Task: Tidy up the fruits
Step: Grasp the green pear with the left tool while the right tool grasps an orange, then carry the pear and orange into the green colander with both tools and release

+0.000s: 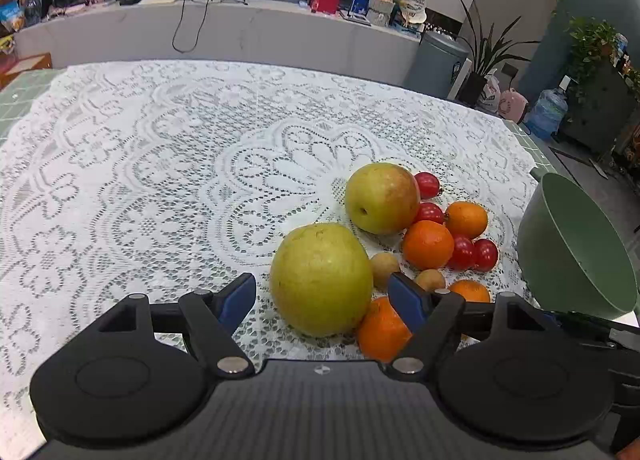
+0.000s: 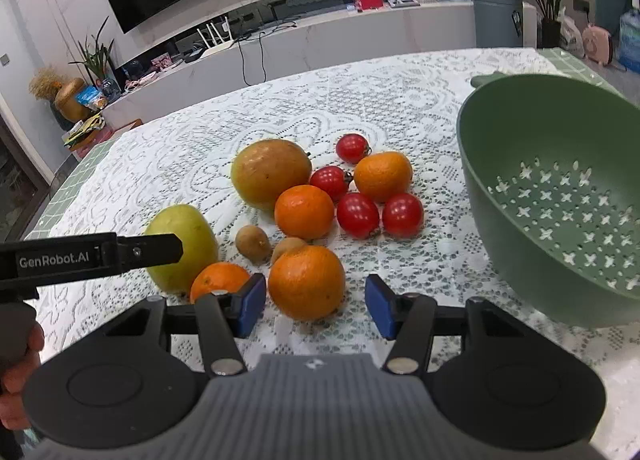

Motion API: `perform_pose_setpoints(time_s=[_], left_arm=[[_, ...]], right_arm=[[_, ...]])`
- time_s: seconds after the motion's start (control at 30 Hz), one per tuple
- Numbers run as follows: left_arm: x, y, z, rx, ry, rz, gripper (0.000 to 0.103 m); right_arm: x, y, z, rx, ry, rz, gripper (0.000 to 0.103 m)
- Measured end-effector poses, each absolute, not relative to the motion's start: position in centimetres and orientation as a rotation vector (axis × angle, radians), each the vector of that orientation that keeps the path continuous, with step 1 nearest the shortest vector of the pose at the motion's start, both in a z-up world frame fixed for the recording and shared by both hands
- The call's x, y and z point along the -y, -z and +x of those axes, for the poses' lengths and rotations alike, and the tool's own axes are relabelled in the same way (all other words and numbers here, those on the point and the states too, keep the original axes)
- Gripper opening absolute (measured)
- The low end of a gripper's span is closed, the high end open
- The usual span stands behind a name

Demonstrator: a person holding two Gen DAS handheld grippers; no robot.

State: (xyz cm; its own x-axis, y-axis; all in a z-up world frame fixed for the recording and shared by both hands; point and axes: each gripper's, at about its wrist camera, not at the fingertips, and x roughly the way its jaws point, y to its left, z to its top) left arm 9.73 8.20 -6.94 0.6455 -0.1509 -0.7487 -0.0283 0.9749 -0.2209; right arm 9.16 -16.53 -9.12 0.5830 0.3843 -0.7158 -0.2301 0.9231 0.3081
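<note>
— Blue pads on the left gripper (image 1: 322, 298) stood wide apart around the near green apple (image 1: 320, 279), not touching it?

— Yes. The right gripper (image 2: 315, 306) had its jaws apart too, a mandarin (image 2: 306, 282) between them, the left pad just beside it, the right one clear.

— And beyond?

— Fruit clustered mid-table: a second apple (image 2: 271, 172), cherry tomatoes (image 2: 357, 215), mandarins. The green colander (image 2: 560, 195) sat right of the pile, near the table (image 1: 160, 163) edge.

— Free room?

— Bare lace cloth (image 1: 140, 179) to the left, seen only by the left camera; the colander's holes only by the right.
</note>
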Motion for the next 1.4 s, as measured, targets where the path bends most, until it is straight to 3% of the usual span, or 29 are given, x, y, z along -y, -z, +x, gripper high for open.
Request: perform_pose_setpoints(time_s=[0.33,0.57,0.87,1.4], left_arm=[[-8.4,8.4,12.1,-0.928,0.066,-0.262,0.088],[-8.4,9.0,12.7,-0.94,0.08,-0.287,0.076],[-8.4,8.6,12.1,-0.931,0.072,-0.282,0.075],[-3.6,0.3,8.7,-0.794,0.252,-0.115,0.075]], right_arm=[[16.2,10.4,10.6,-0.915,-0.398,0.251,0.047],[16.3,10.4,10.6,-0.912,-0.403,0.243,0.046],[16.3,8.7,9.6,-0.859,-0.416,0.2,0.045],[21.3,1.7,5.7,-0.698,-0.438,0.058,0.045]])
